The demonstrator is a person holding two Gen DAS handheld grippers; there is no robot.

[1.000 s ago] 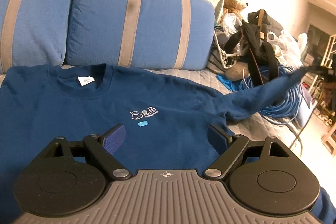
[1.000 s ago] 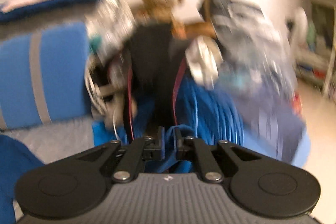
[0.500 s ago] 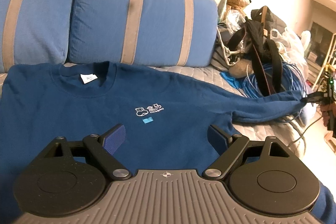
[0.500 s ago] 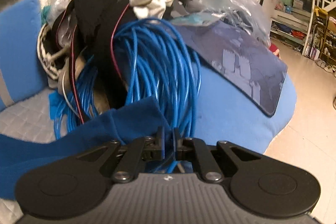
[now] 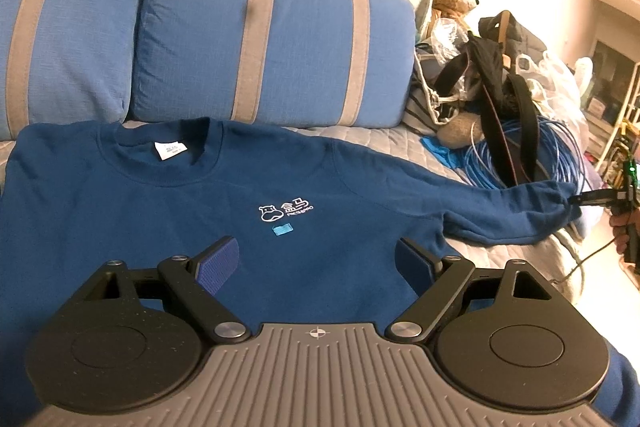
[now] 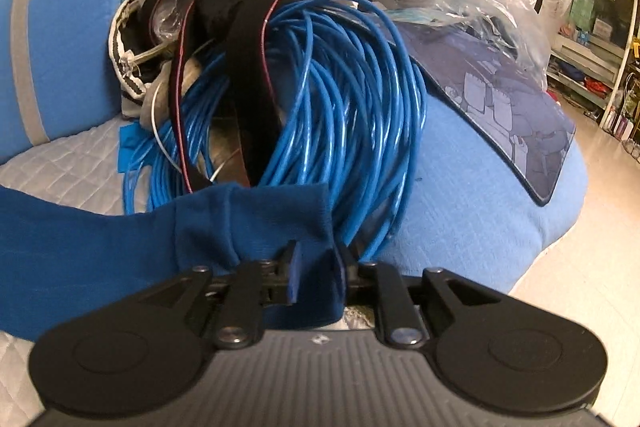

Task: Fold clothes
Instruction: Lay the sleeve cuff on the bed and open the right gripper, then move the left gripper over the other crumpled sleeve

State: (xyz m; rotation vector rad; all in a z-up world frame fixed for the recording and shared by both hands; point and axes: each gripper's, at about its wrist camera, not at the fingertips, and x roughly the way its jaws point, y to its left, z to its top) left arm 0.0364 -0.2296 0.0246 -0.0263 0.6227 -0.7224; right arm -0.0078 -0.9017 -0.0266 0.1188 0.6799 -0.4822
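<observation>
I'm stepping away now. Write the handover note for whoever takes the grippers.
Left gripper: open, empty, hovering over the sweatshirt's lower front.
Right gripper: jaws partly apart around the sleeve cuff; firm grip unclear.
Sweatshirt lies face up on the couch, sleeve stretched out beside the blue cable coil.
Done: spread flat. Left: every fold.

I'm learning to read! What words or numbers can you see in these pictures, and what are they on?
White chest print on the dark blue cotton sweatshirt: a little hippo and blocky characters with a tiny line beneath, too small to read.
White neck tag inside the collar: faint marks, unreadable.
Small light blue patch under the print: blank.
Navy printed mat on the pale blue cushion: pictures only, no words I can read.
</observation>
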